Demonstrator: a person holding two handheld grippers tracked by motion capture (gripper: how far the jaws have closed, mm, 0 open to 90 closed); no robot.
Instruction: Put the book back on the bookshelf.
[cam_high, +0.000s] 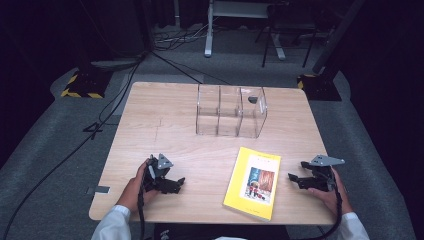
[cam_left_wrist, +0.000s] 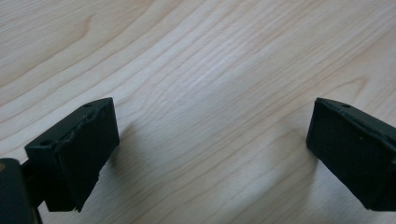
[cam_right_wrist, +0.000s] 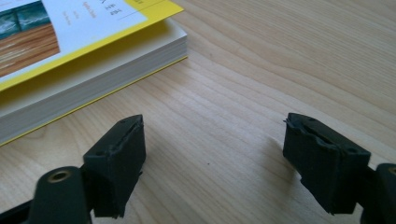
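A yellow book (cam_high: 253, 182) lies flat near the front edge of the wooden table (cam_high: 165, 130); its page edge and cover corner show in the right gripper view (cam_right_wrist: 88, 60). My left gripper (cam_high: 176, 183) rests low on the table at the front left, open, with bare wood between its jaws (cam_left_wrist: 210, 149). To the right of the book sits my right gripper (cam_high: 296, 178), also open and empty (cam_right_wrist: 212, 154), jaws pointing toward the book's edge a short way off.
A clear plastic organiser (cam_high: 231, 111) with three compartments stands at the back middle of the table; a small dark thing (cam_high: 252, 99) sits in its right one. Cables, stands and a yellow-black floor marker (cam_high: 80, 86) lie beyond the table.
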